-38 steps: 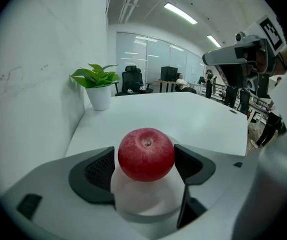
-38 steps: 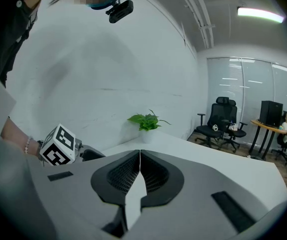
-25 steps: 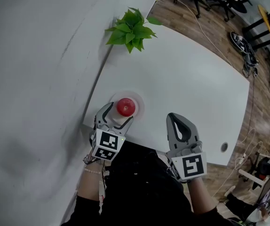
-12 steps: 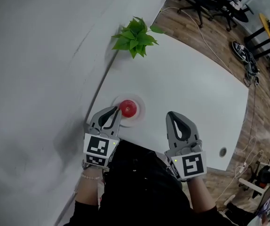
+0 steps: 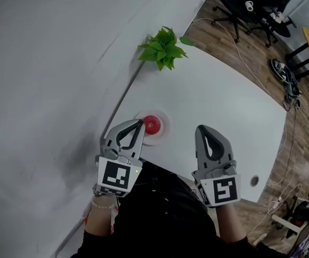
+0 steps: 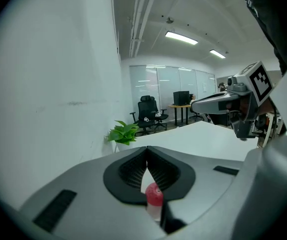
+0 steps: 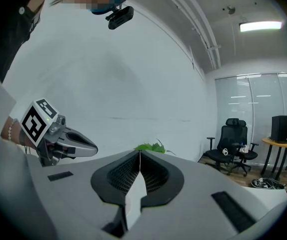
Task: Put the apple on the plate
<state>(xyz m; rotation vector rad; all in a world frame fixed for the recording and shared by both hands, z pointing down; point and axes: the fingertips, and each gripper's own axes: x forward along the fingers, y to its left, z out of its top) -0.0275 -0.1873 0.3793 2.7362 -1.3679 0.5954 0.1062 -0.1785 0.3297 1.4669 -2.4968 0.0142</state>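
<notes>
Both grippers hang over the table's (image 5: 219, 104) near edge. At lower left, the left gripper (image 5: 140, 124) has just been closing, and its jaws now meet on nothing. Just beside its tip, the apple (image 5: 152, 124) sits on the plate (image 5: 164, 135). At lower right, the right gripper (image 5: 203, 129) is pinched together, empty. A careless dip of the left tip could knock the apple off.

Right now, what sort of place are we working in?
Most likely an open office: black swivel chairs on a wood floor, glass-walled rooms under ceiling strip lights, and a long white table against the wall.
</notes>
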